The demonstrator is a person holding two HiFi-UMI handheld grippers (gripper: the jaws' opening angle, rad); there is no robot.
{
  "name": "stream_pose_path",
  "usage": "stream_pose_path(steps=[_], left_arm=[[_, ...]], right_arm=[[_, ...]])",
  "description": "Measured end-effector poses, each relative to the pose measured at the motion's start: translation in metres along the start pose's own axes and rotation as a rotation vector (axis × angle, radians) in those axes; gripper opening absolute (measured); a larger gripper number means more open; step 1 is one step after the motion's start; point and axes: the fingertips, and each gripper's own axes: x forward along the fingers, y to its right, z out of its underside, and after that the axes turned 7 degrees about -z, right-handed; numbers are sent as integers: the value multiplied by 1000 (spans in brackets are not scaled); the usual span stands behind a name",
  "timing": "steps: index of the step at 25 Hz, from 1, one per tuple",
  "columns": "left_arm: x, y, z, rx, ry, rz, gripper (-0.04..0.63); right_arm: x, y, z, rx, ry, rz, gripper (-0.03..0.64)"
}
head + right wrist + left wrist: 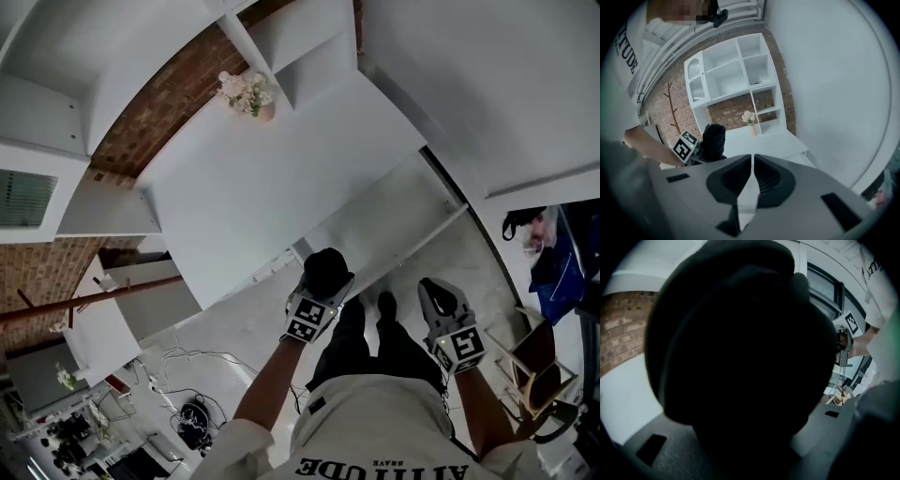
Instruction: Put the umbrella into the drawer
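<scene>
A black folded umbrella (328, 270) stands up between the jaws of my left gripper (325, 284), which is shut on it in front of the white desk (253, 187). The umbrella (740, 348) fills the left gripper view as a dark mass, and it hides the jaw tips. In the right gripper view the umbrella (714, 139) sits beside the left gripper's marker cube (685, 146). A drawer (389, 220) stands pulled out from the desk's front edge, just beyond both grippers. My right gripper (441, 298) is to the umbrella's right; the right gripper (753, 158) is shut and holds nothing.
A vase of pale flowers (247, 95) stands at the desk's back, below white shelving (309, 47) on a brick wall. Cables (192, 412) lie on the floor at the left. A wooden chair (539, 375) and a blue bag (562, 253) are at the right.
</scene>
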Motion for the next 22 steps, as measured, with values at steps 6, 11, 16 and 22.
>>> stream_pose_path(steps=[6,11,16,22], left_arm=[[48,3,18,-44,-40,109,241],[85,-4,51,-40,-155,141,241],[116,-6,94,-32,-271,152,241],[145,-8,133,-51,-373,143,242]], right_arm=[[10,4,23,58,-9,53,37],[21,3,34,106,-16,79,37],[30,7,45,144,-14,107,37],[32,17,62,196,-17,148,37]])
